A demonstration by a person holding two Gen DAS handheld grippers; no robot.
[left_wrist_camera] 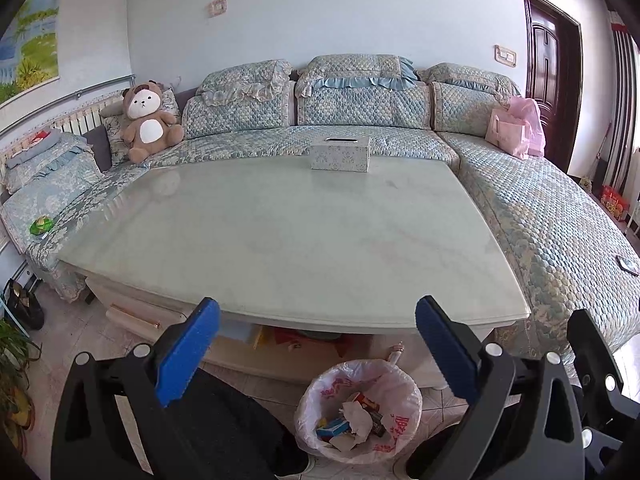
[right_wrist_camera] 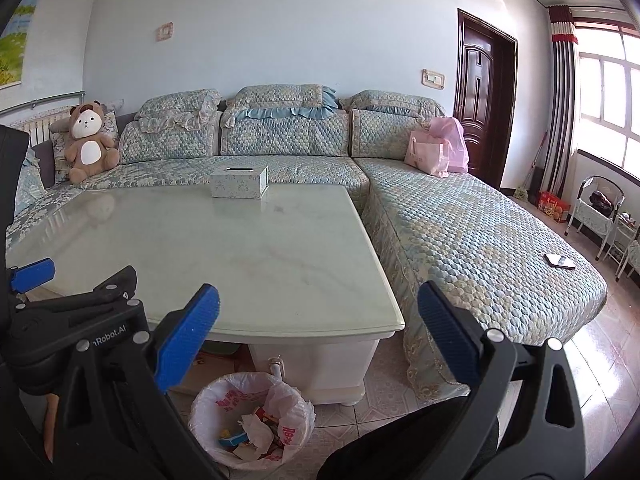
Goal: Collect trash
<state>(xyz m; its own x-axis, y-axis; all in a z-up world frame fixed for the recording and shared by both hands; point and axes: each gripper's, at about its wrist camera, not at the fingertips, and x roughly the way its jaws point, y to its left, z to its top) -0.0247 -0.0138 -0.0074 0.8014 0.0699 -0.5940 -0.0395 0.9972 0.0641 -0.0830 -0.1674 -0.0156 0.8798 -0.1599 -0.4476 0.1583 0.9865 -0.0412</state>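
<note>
A mural (left_wrist_camera: 28, 40) is seen on the far left wall, with a radiator (left_wrist_camera: 80, 118) below it. On the left sofa section a green wrapper (left_wrist_camera: 41, 225) lies on the quilted cover, well apart from everything else. A teddy bear (left_wrist_camera: 146, 120) is propped in the sofa's corner. The sofa (left_wrist_camera: 360, 108) wraps around three sides of the worktop (left_wrist_camera: 280, 232), a pale marble-like slab with a glossy finish. Only a tissue box (left_wrist_camera: 340, 153) is carried on it, near the far edge.

Both tools are held above the near edge of the worktop. The left tool (left_wrist_camera: 318, 354) is released, its blue pads (left_wrist_camera: 188, 354) spread wide with nothing between them. The right tool (right_wrist_camera: 319, 344) is likewise released and holds nothing. Under them, on the tiled floor just beside the worktop's base, a bin (left_wrist_camera: 358, 410) lined with a pink-printed bag is seen; crumpled paper and small cartons lie inside it.

Farther right, pink bags (right_wrist_camera: 438, 152) are set on the sofa's right wing, and a small dark flat thing (right_wrist_camera: 560, 261) lies near that wing's near end. A dark wooden door (right_wrist_camera: 482, 96) is set in the back wall. At the far right a bright window (right_wrist_camera: 608, 100) with a striped curtain (right_wrist_camera: 562, 100) is seen, and a folding chair (right_wrist_camera: 598, 212) stands below it.
</note>
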